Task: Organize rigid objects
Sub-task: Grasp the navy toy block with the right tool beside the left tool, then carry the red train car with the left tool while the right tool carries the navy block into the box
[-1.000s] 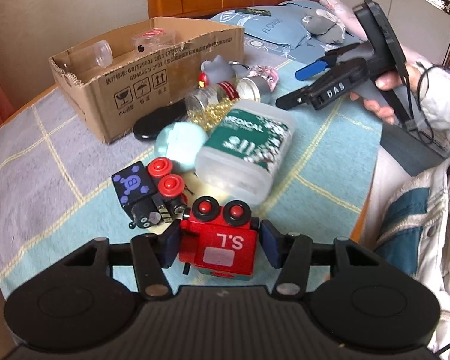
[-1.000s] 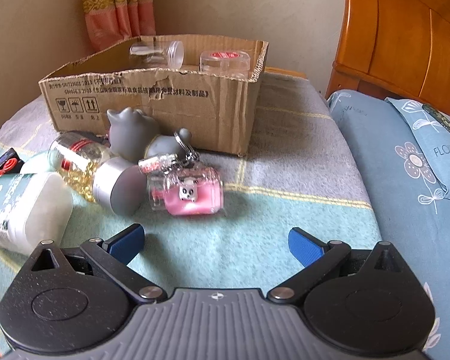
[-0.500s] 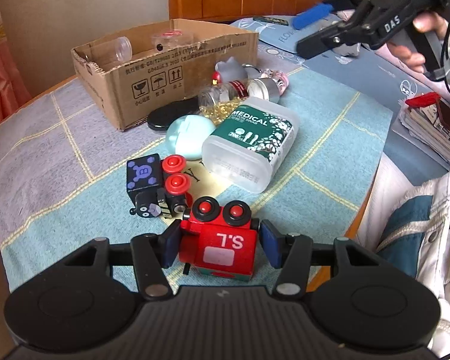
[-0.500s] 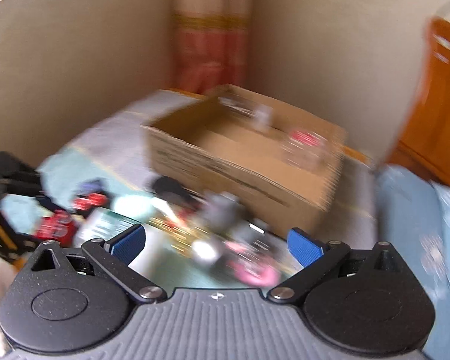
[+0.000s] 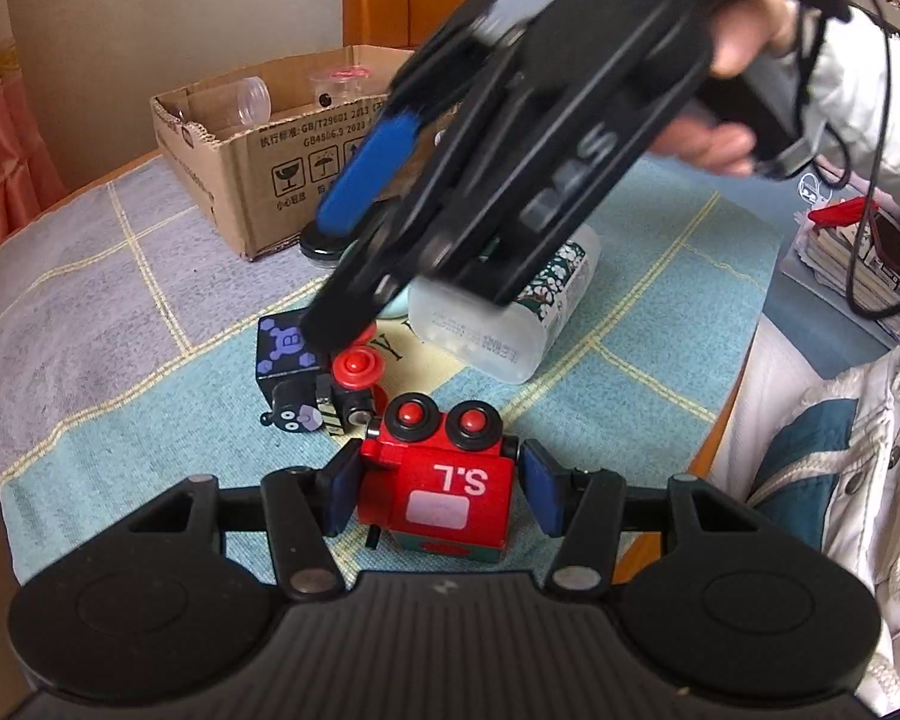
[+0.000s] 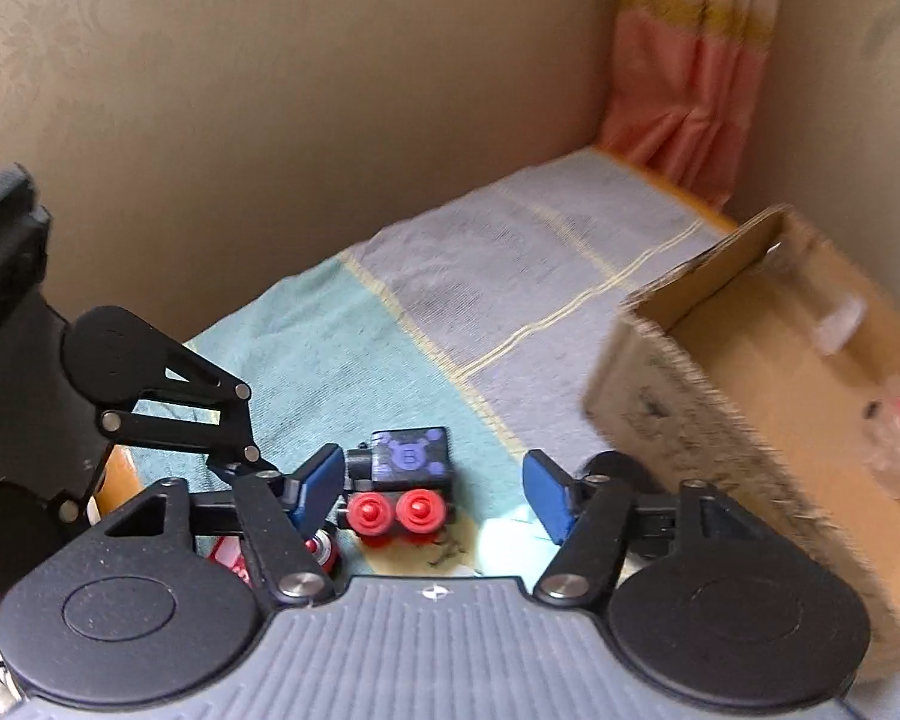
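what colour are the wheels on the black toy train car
Red, on the black toy train car; clearest in the right wrist view.

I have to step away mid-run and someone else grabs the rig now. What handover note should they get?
Left gripper: shut on the red toy train, low over the table.
Right gripper: open, jaws spread around the black toy train, not closed on it.
Cardboard box already holds two clear containers.
Left to do: both trains, the white medical bottle and the other loose items by the box are not boxed.
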`<state>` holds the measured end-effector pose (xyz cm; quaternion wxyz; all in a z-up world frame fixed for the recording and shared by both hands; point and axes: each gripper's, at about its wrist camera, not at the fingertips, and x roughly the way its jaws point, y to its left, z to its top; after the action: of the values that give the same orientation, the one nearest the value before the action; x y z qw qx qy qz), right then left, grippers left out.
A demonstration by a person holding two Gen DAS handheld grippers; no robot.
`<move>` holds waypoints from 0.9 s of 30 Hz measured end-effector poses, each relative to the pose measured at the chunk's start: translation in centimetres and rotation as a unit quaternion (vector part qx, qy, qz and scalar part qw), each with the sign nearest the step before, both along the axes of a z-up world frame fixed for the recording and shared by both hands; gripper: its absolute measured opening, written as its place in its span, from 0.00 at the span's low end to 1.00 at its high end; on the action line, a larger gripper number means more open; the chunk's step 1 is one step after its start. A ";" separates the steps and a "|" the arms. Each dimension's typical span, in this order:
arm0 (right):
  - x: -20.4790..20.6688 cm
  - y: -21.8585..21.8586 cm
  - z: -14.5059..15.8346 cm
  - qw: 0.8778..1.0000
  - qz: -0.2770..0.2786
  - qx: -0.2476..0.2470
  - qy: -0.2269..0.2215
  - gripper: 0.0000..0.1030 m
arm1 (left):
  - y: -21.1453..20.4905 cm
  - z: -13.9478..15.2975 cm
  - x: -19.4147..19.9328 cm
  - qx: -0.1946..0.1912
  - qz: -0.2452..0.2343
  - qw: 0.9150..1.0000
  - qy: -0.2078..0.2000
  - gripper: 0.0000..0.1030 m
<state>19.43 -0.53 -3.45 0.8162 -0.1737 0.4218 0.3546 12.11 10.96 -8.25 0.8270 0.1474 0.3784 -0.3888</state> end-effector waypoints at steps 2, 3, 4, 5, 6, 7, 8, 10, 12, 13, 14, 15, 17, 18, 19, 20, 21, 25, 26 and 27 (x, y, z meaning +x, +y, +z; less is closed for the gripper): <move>0.6 0.7 -0.7 1.000 0.005 -0.001 0.016 0.67 | 0.1 0.0 0.0 -0.002 -0.002 1.000 0.000 0.53; 0.8 1.1 -1.0 1.000 0.008 -0.003 0.018 0.67 | 0.1 0.0 0.0 -0.002 -0.003 1.000 -0.001 0.53; 1.0 1.3 -1.2 1.000 0.010 -0.005 0.020 0.67 | 0.1 -0.1 0.0 -0.004 -0.003 1.000 0.000 0.53; 1.1 1.7 -1.4 1.000 0.013 -0.007 0.024 0.67 | 0.1 -0.1 0.1 -0.005 -0.004 1.000 0.000 0.53; 1.2 2.0 -1.6 1.000 0.015 -0.010 0.025 0.66 | 0.2 -0.1 0.1 -0.006 -0.003 1.000 0.001 0.53; 1.1 2.3 -1.7 0.999 0.016 -0.014 0.024 0.66 | 0.2 -0.2 0.2 -0.007 -0.003 1.000 0.002 0.53; 1.2 2.5 -2.0 0.999 0.018 -0.020 0.023 0.64 | 0.2 -0.2 0.2 -0.009 -0.003 1.000 0.003 0.53; 1.4 3.0 -2.5 0.999 0.021 -0.029 0.025 0.62 | 0.3 -0.2 0.2 -0.011 -0.003 1.000 0.003 0.53; 1.5 3.2 -3.1 0.999 0.023 -0.035 0.033 0.59 | 0.3 -0.1 0.2 -0.012 -0.002 1.000 0.003 0.53; 1.5 3.2 -3.2 0.998 0.023 -0.038 0.036 0.57 | 0.3 -0.1 0.2 -0.013 -0.002 1.000 0.003 0.53; 1.4 3.3 -3.5 0.998 0.024 -0.044 0.038 0.55 | 0.4 -0.1 0.3 -0.014 -0.001 1.000 0.003 0.53; 1.4 3.3 -3.7 0.998 0.024 -0.050 0.038 0.55 | 0.4 -0.1 0.3 -0.014 0.000 1.000 0.004 0.53; 1.2 3.3 -3.9 0.998 0.026 -0.051 0.033 0.55 | 0.5 -0.1 0.4 -0.013 0.003 1.000 0.004 0.53; 1.2 3.4 -3.8 0.998 0.026 -0.051 0.033 0.55 | 0.5 -0.1 0.3 -0.012 0.005 1.000 0.003 0.52; 1.2 3.4 -3.8 0.998 0.026 -0.050 0.033 0.55 | 0.5 -0.1 0.2 -0.010 0.006 1.000 0.001 0.51; 1.3 3.4 -3.9 0.998 0.025 -0.050 0.029 0.55 | 0.6 -0.2 0.1 -0.004 0.008 1.000 -0.002 0.49; 1.4 3.3 -3.9 0.998 0.022 -0.051 0.027 0.55 | 0.8 -0.1 -0.1 -0.001 0.011 1.000 -0.006 0.48; 1.8 3.1 -4.0 0.998 0.013 -0.046 0.030 0.55 | 1.6 0.0 -0.1 -0.011 0.033 0.999 0.009 0.48; 1.9 3.2 -4.1 0.998 0.008 -0.051 0.023 0.55 | 1.7 0.1 0.0 -0.013 0.036 0.999 0.011 0.48; 2.0 3.2 -4.1 0.998 0.001 -0.051 0.021 0.55 | 1.7 0.1 -0.1 -0.013 0.039 0.999 0.011 0.48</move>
<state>21.44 2.66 -7.55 0.7970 -0.2085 0.4562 0.3366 12.00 12.69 -8.18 0.8394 0.1177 0.3876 -0.3624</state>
